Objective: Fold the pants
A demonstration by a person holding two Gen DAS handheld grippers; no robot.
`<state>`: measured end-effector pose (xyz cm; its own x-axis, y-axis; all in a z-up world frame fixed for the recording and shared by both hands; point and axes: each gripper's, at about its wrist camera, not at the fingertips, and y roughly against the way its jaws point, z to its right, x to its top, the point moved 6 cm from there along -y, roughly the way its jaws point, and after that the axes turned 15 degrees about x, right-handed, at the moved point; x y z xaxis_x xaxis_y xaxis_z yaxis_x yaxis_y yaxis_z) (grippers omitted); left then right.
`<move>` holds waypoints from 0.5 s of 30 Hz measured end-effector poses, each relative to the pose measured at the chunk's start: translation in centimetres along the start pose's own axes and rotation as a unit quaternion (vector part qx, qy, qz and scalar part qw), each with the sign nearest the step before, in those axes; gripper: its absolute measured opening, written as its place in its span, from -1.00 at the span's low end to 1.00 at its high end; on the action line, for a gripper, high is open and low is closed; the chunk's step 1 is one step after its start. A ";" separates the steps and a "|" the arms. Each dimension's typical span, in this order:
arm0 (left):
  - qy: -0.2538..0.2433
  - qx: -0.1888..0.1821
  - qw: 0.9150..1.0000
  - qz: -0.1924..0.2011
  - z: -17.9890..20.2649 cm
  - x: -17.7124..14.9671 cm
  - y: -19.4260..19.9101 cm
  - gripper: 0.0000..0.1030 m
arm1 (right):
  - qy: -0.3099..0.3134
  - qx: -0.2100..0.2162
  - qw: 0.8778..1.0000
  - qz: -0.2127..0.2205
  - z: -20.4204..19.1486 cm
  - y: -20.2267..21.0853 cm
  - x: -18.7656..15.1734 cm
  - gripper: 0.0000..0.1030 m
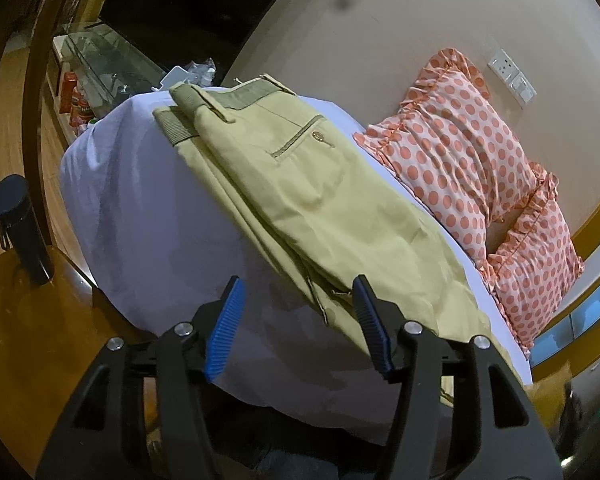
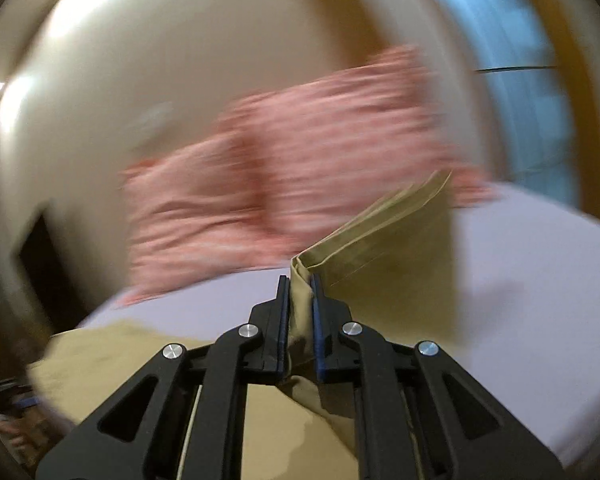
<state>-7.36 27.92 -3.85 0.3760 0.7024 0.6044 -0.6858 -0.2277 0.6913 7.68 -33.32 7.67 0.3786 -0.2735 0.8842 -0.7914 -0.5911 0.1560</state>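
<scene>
Left wrist view: khaki pants (image 1: 300, 184) laid lengthwise on a bed under a pale lilac sheet (image 1: 148, 216), waistband toward the far end, back pocket with its button facing up, legs running toward the camera and off past the near right corner. Left gripper (image 1: 298, 304) above the near edge of the bed, blue-padded fingers (image 1: 230, 320) spread wide apart, nothing between them, a loose seam edge of the pants lying just below the gap. Two orange polka-dot pillows (image 1: 472, 184) with frilled edges along the right side of the bed, against a beige wall (image 1: 380, 32) bearing a white switch plate (image 1: 512, 76). Beyond the far end, a glass case (image 1: 104, 60) and red packets (image 1: 74, 100); at the left, a dark cylindrical flask (image 1: 20, 228) on a wooden surface. Right wrist view, heavily blurred: right gripper (image 2: 300, 304) clamped tight on a bunched fold of the pants (image 2: 388, 264), hem end lifted clear of the sheet (image 2: 540, 280) and standing up past the fingertips, more khaki cloth spread beneath the gripper body. Pillows (image 2: 300, 168) smeared into pink streaks behind.
</scene>
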 end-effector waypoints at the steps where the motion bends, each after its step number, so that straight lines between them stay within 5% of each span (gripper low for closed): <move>1: 0.001 -0.001 1.000 0.000 -0.1 0.0 0.0 0.11 | 0.005 0.045 0.999 -0.017 -3.0 -2.7 -0.3 -0.79; 4: -0.002 -0.008 1.000 0.003 -0.2 0.0 0.5 0.20 | 0.016 0.162 0.982 -0.091 -12.0 -10.6 -3.5 -0.79; 6: -0.004 -0.013 1.000 0.004 -0.2 0.0 0.6 0.23 | 0.019 0.224 0.960 -0.166 -17.9 -15.7 -7.6 -0.78; 10: 0.000 -0.024 1.000 0.000 -0.9 0.3 0.9 0.36 | 0.034 0.246 0.923 -0.294 -23.8 -20.3 -14.3 -0.41; 13: 0.029 -0.029 0.999 -0.004 -2.4 1.2 0.7 0.42 | 0.018 0.247 0.930 -0.271 -23.7 -19.5 -13.7 0.52; 15: 0.051 -0.047 0.997 -0.026 -3.1 1.8 -0.2 0.43 | 0.002 0.237 0.944 -0.228 -22.3 -18.2 -11.8 0.63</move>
<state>-8.48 31.27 -4.13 0.3499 0.7782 0.5216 -0.7239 -0.1288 0.6777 6.87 -2.43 4.20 0.6263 0.0933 0.7740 -0.2424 -0.9203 0.3071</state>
